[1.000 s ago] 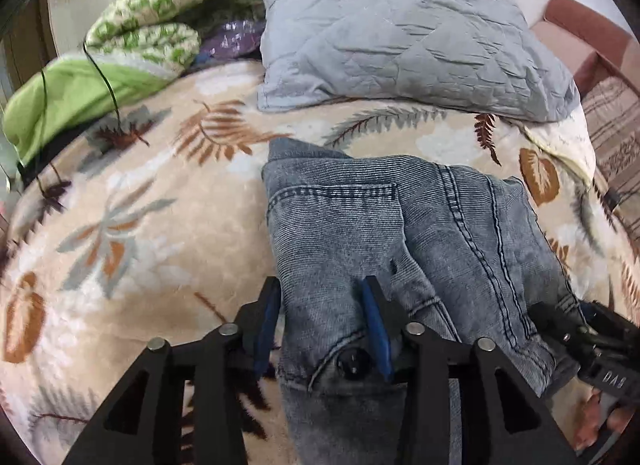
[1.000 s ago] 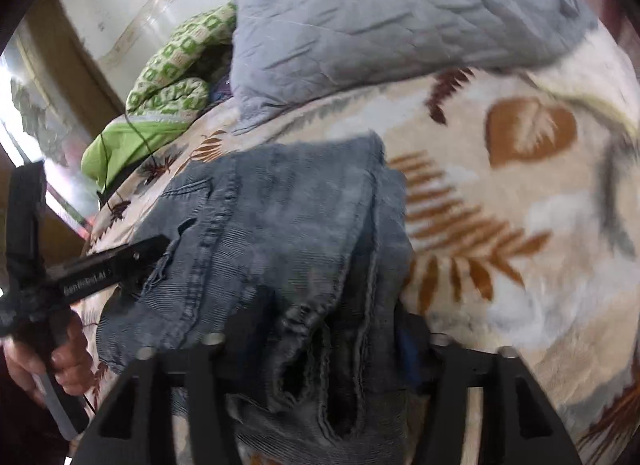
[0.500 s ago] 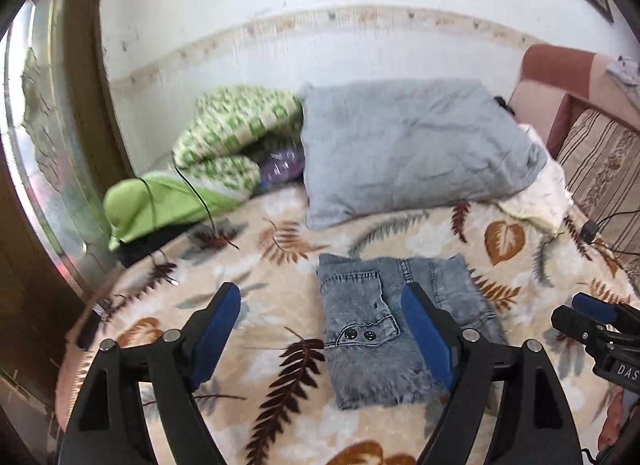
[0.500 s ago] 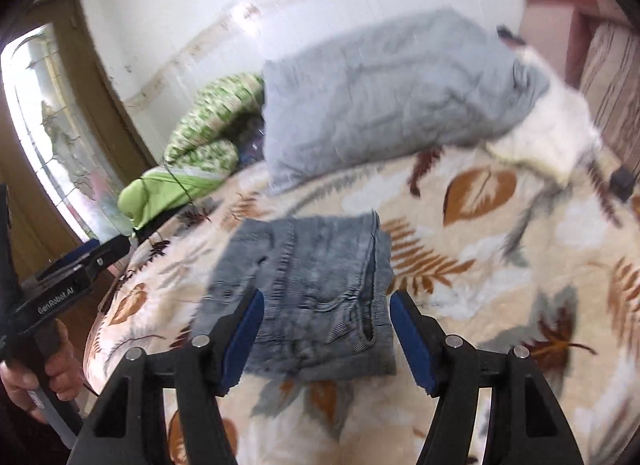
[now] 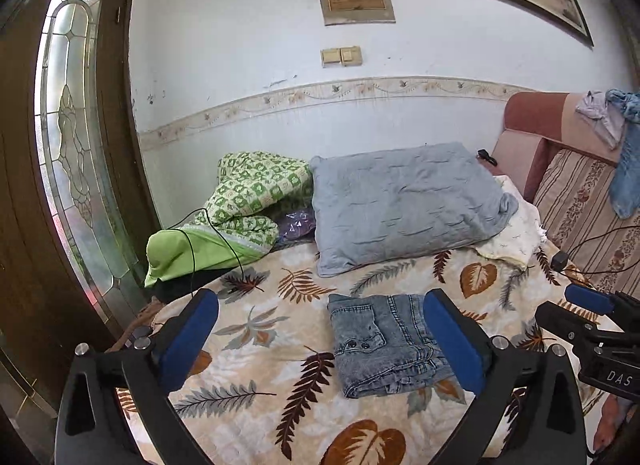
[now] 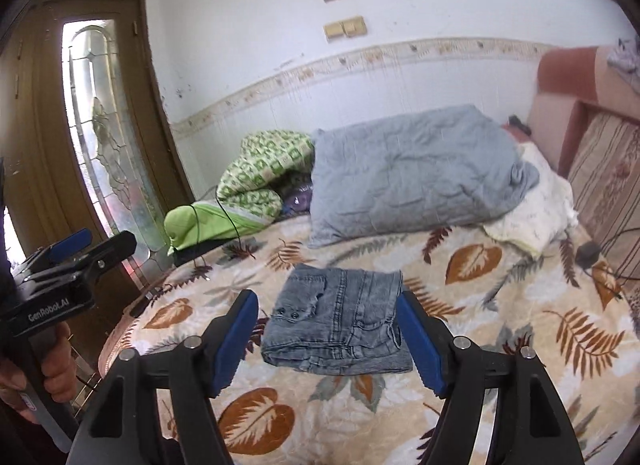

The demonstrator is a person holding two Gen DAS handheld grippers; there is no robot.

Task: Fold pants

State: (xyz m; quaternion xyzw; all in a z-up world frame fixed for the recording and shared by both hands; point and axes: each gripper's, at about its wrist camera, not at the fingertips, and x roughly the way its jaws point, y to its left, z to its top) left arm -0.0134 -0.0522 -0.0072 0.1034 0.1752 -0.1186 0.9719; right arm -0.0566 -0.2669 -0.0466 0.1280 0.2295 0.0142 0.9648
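Note:
The grey-blue denim pants (image 5: 380, 341) lie folded into a compact rectangle on the leaf-patterned blanket (image 5: 256, 345); they also show in the right wrist view (image 6: 340, 325). My left gripper (image 5: 320, 341) is open and empty, held well back and above the bed. My right gripper (image 6: 328, 337) is open and empty too, also pulled back from the pants. The right gripper shows at the right edge of the left wrist view (image 5: 588, 321). The left gripper shows at the left edge of the right wrist view (image 6: 68, 257).
A grey pillow (image 5: 404, 201) and a green checked quilt (image 5: 256, 193) lie at the bed's far side. A black cable (image 5: 208, 233) runs over the green bundle. A striped sofa cushion (image 5: 580, 205) is at right, a glass-panelled door (image 5: 68, 169) at left.
Both grippers let go of the folded pants, opened wide and drew back and up from the bed. The pants stay folded on the blanket.

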